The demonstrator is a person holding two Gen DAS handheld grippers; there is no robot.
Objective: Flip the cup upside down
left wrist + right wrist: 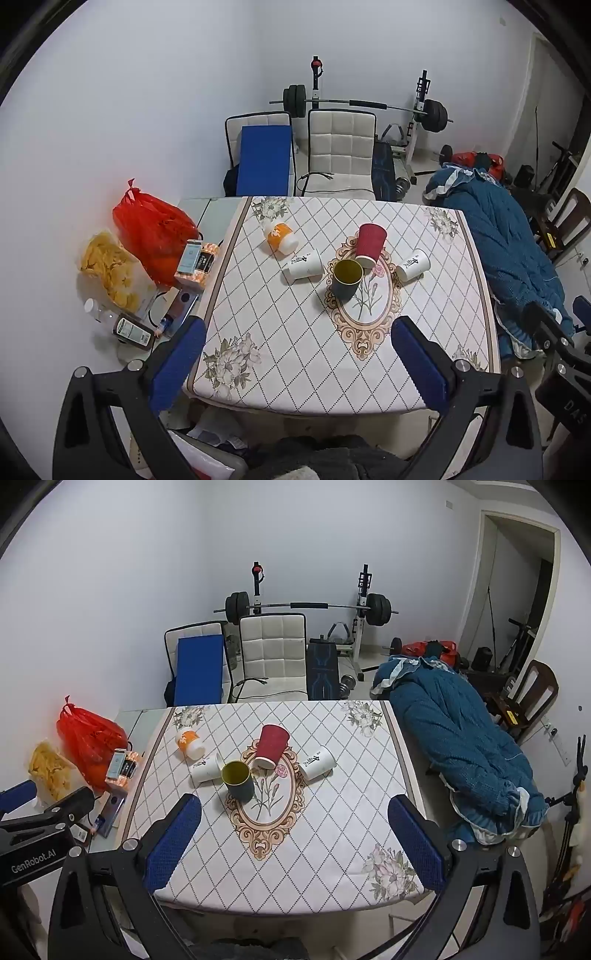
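Observation:
A dark cup with a yellow inside (346, 278) (238, 779) stands upright, mouth up, near the middle of the table. A red cup (370, 240) (270, 746) leans tilted behind it. Two white cups (304, 263) (413, 264) lie on their sides left and right of them; they also show in the right wrist view (207, 768) (318, 762). An orange and white cup (281, 236) (190, 743) lies on its side at the back left. My left gripper (299, 354) and right gripper (295, 834) are open and empty, above the table's near edge.
The table (295, 369) has a diamond-pattern cloth. A red bag (153, 229), a snack bag (110, 269), boxes and bottles sit on a side surface to the left. Chairs and a barbell rack (362, 107) stand behind. A blue quilt (461, 738) lies to the right.

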